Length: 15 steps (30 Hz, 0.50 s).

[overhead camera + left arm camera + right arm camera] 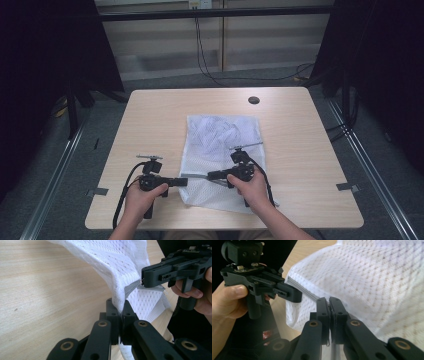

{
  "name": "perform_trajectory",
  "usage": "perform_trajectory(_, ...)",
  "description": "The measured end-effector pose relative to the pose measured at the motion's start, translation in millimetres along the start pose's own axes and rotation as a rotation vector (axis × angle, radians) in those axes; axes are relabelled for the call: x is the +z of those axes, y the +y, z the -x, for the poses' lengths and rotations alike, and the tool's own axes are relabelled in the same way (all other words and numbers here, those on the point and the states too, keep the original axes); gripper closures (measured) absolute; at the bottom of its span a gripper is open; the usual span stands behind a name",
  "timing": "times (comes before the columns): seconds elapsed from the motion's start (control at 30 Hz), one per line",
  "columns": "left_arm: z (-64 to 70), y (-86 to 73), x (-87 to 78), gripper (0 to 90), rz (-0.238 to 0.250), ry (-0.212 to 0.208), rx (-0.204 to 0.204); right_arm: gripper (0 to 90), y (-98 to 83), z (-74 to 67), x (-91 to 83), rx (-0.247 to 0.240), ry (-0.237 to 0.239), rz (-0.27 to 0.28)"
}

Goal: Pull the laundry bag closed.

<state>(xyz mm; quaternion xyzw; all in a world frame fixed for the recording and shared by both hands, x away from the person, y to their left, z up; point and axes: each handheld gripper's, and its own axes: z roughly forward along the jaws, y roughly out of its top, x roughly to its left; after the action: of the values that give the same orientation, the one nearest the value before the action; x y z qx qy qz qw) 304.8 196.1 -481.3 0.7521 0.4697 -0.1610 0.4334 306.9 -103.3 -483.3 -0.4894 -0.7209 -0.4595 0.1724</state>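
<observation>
On the counter, near its front edge, the mesh laundry bag lies flat; the left gripper pinches its edge, the right gripper its zipper strip. Opposed pulling could tear mesh or slip free.
</observation>
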Motion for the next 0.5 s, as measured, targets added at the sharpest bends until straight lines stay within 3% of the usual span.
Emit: perform_trajectory(0.5,0.0,0.0,0.4,88.1,-0.007,-0.004,-0.001,86.9,-1.2,1.4,-3.6,-0.001,-0.002,0.0)
